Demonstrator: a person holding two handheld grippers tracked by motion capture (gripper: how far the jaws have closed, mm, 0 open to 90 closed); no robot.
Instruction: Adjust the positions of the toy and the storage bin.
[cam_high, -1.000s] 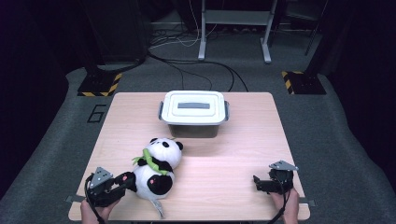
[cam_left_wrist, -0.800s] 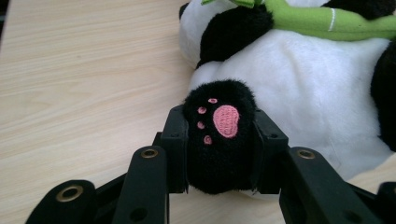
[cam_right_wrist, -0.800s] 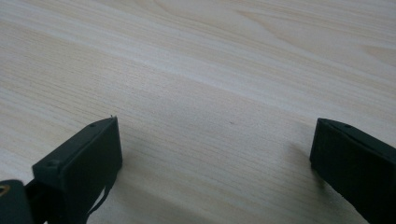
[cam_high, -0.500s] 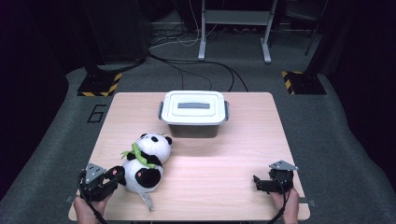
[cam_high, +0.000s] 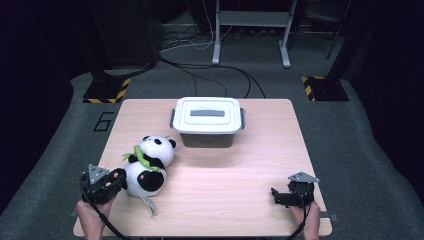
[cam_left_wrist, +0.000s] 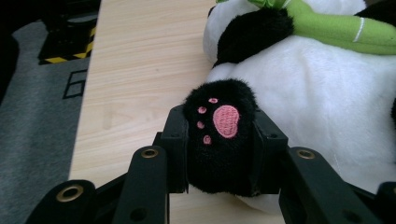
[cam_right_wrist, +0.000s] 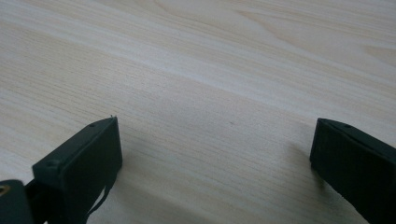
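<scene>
Centrally, lidded bin (cam_high: 207, 120), contents hidden.

Pale wooden table (cam_high: 260, 165) with plush panda (cam_high: 148, 165) and lidded tub (cam_high: 208, 120).

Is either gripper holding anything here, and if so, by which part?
The left gripper is shut on the toy panda, clamping one black foot with the pink paw print. The right gripper is open and holds nothing.
</scene>
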